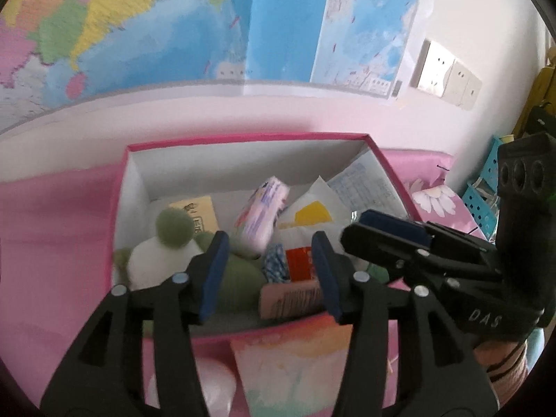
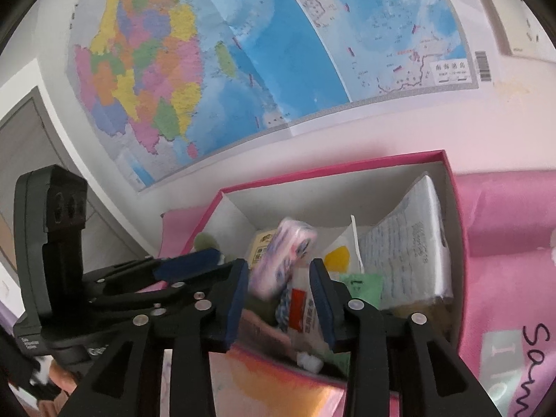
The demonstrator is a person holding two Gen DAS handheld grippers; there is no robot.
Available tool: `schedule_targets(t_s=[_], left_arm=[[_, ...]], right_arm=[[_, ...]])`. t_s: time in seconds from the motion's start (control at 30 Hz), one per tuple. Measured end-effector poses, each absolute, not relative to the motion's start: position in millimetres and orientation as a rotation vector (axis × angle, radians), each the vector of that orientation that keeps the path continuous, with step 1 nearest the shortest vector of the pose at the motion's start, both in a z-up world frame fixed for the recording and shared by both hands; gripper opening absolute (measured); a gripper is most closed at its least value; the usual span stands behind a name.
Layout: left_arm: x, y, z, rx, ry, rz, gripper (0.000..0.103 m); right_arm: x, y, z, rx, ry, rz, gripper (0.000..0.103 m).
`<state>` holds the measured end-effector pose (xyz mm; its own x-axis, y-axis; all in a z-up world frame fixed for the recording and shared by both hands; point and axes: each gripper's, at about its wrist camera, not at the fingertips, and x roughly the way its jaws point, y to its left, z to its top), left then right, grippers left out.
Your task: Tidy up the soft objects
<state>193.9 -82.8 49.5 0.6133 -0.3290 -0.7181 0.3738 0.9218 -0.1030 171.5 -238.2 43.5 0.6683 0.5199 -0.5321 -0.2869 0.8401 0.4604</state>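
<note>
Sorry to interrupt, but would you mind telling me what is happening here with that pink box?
A person is sorting soft things into a pink box with two handheld grippers. The box already holds a green and white plush toy, a pink tissue pack that looks blurred, and several packets. The left gripper and right gripper both hover at the box's near edge, jaws apart, with nothing gripped in either.

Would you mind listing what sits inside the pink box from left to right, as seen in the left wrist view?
White and green plush toy → yellow packet → pink-and-purple wrapped pack → white pouch with a yellow patch → printed paper sheet leaning on the right wall of the pink box.
</note>
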Motion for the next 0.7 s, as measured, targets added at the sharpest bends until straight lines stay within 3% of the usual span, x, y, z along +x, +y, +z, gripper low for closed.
schedule_targets(t_s=[0.1, 0.17, 0.3, 0.37, 0.57, 0.7], left_arm=[[171.6, -69.9, 56.3, 0.056, 0.759, -0.408, 0.063], [156.1, -59.5, 60.4, 0.050, 0.720, -0.403, 0.078], [117.9, -40.5, 62.9, 0.041, 0.662, -0.403, 0.088], [104.8, -32.2, 59.5, 0.027, 0.662, -0.383, 0.103], [76.3, -21.4, 35.1, 0.042, 0.700, -0.267, 0.103], [62.7, -16.5, 19.1, 0.030, 0.757, -0.227, 0.103]], right_arm=[[156.8, -239.6, 46.9, 0.324, 0.685, 0.464, 0.051], [143.2, -240.1, 49.3, 0.294, 0.669, 0.462, 0.055], [109.6, -239.7, 53.4, 0.228, 0.625, 0.463, 0.070], [91.2, -238.4, 53.4, 0.186, 0.604, 0.455, 0.079], [40.5, -224.5, 38.0, 0.069, 0.596, 0.386, 0.098], [17.6, -218.4, 27.1, 0.071, 0.611, 0.363, 0.100]])
